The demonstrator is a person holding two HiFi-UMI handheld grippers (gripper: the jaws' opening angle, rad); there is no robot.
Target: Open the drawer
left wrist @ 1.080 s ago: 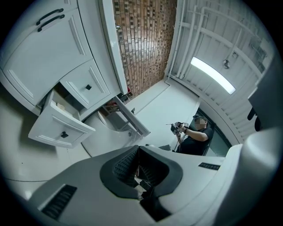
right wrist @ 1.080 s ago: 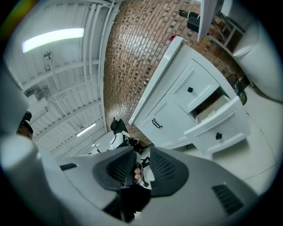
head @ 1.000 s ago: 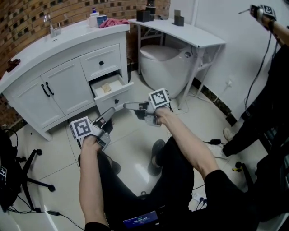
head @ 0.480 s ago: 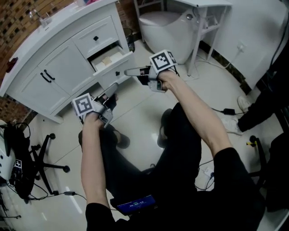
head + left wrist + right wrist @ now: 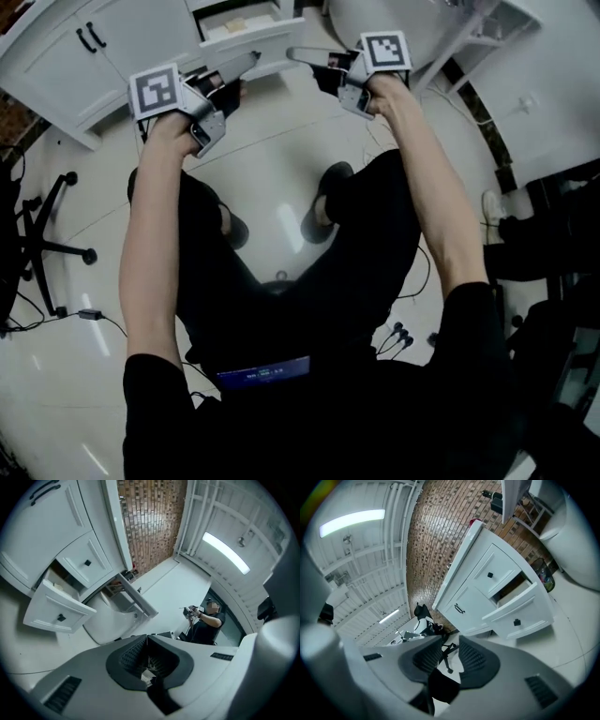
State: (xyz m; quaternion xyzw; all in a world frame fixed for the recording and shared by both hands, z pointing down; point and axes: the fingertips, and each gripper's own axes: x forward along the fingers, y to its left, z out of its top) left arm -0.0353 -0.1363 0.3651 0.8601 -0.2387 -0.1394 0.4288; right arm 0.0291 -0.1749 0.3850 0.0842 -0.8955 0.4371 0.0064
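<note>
The white vanity cabinet point(image 5: 66, 52) runs along the top edge of the head view. Its lower drawer point(image 5: 246, 28) stands pulled out, with something pale lying inside. That open drawer point(image 5: 56, 613) with its black knob also shows in the left gripper view, and the drawer point(image 5: 520, 616) appears again in the right gripper view. My left gripper point(image 5: 251, 58) points at the drawer front, shut and holding nothing; its jaws point(image 5: 146, 639) meet at the tip. My right gripper point(image 5: 292, 52) is beside it, apart from the drawer, shut and holding nothing, with only a thin slit between its pads point(image 5: 471, 656).
A toilet point(image 5: 112, 616) and a white side table point(image 5: 473, 33) stand right of the cabinet. A black office chair point(image 5: 47, 225) is at the left. My legs and shoes point(image 5: 323, 192) fill the floor below. Cables point(image 5: 398, 333) lie at the right. Another person point(image 5: 206, 620) stands farther off.
The head view has tipped downward, so the cabinet has slid to the top edge. Both grippers sit higher in the picture, close together in front of the drawer. The drawer stays open.
</note>
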